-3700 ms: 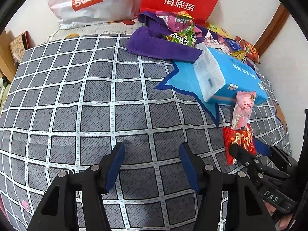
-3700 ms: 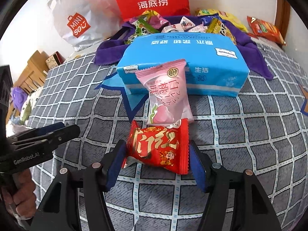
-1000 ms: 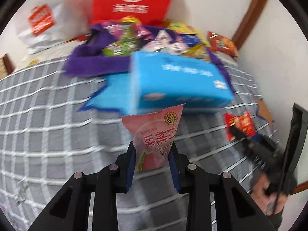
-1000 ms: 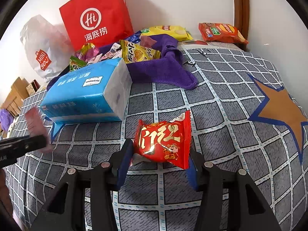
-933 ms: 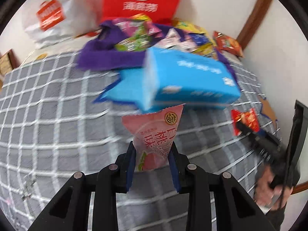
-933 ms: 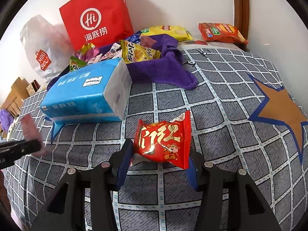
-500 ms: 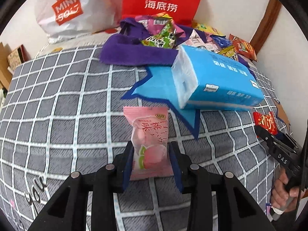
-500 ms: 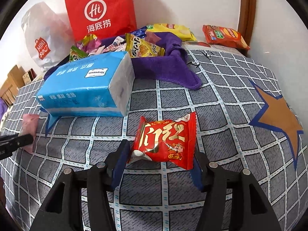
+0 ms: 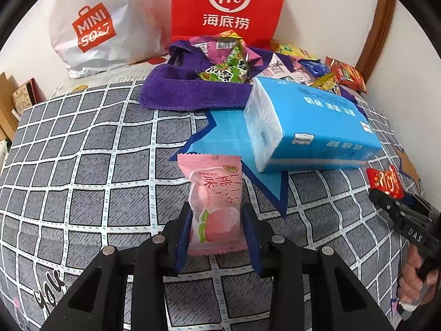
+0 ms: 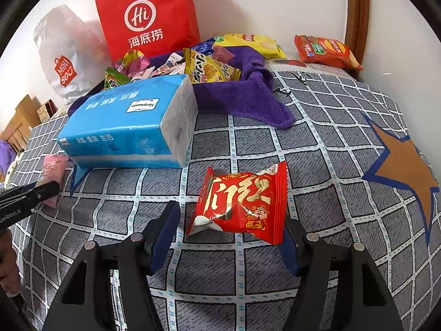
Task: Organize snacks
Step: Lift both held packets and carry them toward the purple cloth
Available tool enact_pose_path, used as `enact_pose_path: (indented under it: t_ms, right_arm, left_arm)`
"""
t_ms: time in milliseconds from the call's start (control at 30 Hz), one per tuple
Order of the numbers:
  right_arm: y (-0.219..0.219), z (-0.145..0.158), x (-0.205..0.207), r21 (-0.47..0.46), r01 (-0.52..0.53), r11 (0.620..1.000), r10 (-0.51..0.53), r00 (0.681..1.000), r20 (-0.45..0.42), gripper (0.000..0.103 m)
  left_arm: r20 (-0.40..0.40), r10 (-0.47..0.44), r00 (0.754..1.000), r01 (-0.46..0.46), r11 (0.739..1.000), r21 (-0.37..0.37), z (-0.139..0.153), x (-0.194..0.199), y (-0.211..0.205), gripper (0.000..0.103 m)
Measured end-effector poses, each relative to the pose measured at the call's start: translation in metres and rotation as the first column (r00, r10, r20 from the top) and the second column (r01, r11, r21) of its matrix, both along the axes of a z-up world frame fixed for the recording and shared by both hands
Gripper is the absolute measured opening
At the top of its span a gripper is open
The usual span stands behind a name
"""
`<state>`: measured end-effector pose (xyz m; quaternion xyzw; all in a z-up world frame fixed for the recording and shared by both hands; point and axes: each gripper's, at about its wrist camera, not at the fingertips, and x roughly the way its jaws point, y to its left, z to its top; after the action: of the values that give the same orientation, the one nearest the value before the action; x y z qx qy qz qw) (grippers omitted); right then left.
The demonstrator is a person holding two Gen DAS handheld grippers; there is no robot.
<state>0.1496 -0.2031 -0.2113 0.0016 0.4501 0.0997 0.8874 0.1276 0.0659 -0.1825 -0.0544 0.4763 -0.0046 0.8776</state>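
Blue-padded fingers of the left gripper (image 9: 217, 224) sit closest in the left wrist view, with the pink peach snack packet (image 9: 215, 201) lying between them on the grey checked bedspread (image 9: 82, 165). The pads run close along both edges of the packet; I cannot tell whether they are pressing on it or have just let go.

In the right wrist view the right gripper (image 10: 230, 234) is spread wide. The red snack packet (image 10: 242, 207) lies between its fingers on the bedspread, with a clear gap to the left pad (image 10: 165, 231); the right pad is mostly hidden behind the packet's corner.

Just beyond both packets, the blue tissue pack (image 10: 129, 124) lies on its side over a blue star printed on the cover. The pink packet lies near-left of it and the red packet near-right. An orange star (image 10: 402, 165) is printed at the right of the bedspread.

Behind the tissue pack a purple towel (image 10: 242, 96) lies bunched, with a heap of mixed snack packets (image 10: 206, 69) on and around it. A yellow chip bag (image 10: 250, 42) and an orange-red chip bag (image 10: 325, 51) lie farther right.

Farthest back, against the white wall, stand a red paper bag (image 9: 228, 8) and, to its left, a white plastic shopping bag (image 9: 99, 27).
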Motion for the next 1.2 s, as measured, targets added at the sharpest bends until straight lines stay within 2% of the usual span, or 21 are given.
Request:
enact_pose_path:
  t_ms: [100,167,300,467,567,667,833,1200]
  right_arm:
    - [-0.001,0.0,0.0,0.001,0.007,1.0,-0.007,1.0,0.002,0.066]
    - [-0.003,0.0,0.001,-0.005,0.029,1.0,-0.029,1.0,0.003,0.06]
    - [0.004,0.0,0.004,-0.056,0.045,0.997,-0.045,0.999,0.007,0.057]
    - [0.006,0.002,0.006,-0.038,0.049,0.998,-0.049,0.999,-0.004,0.047]
    - [0.005,0.006,0.002,0.008,0.041,0.999,-0.04,0.999,-0.016,0.046]
    - [0.005,0.013,-0.005,0.015,0.037,0.999,-0.037,0.999,-0.003,0.046]
    - [0.001,0.032,-0.018,0.037,0.03,0.999,-0.031,1.0,0.006,0.046]
    - [0.004,0.095,-0.05,0.021,0.01,1.0,-0.012,0.995,0.101,0.046]
  left_arm:
    - [-0.007,0.004,1.0,-0.004,1.0,-0.022,0.001,-0.002,0.002,0.033]
    - [-0.018,0.004,1.0,-0.004,0.999,-0.04,0.002,-0.004,0.004,0.033]
    - [-0.032,-0.023,0.999,0.022,0.999,-0.034,0.005,-0.007,0.002,0.031]
    - [-0.031,-0.024,0.999,0.023,0.999,-0.046,0.013,-0.014,0.005,0.031]
    - [-0.026,-0.022,0.999,0.02,0.998,-0.063,0.021,-0.018,0.009,0.031]
    - [-0.025,-0.016,1.0,0.014,0.997,-0.079,0.027,-0.02,0.011,0.031]
    - [-0.006,-0.03,1.0,0.03,0.997,-0.078,0.042,-0.025,0.008,0.031]
    - [0.065,-0.045,0.997,0.051,0.994,-0.092,0.089,-0.033,-0.007,0.031]
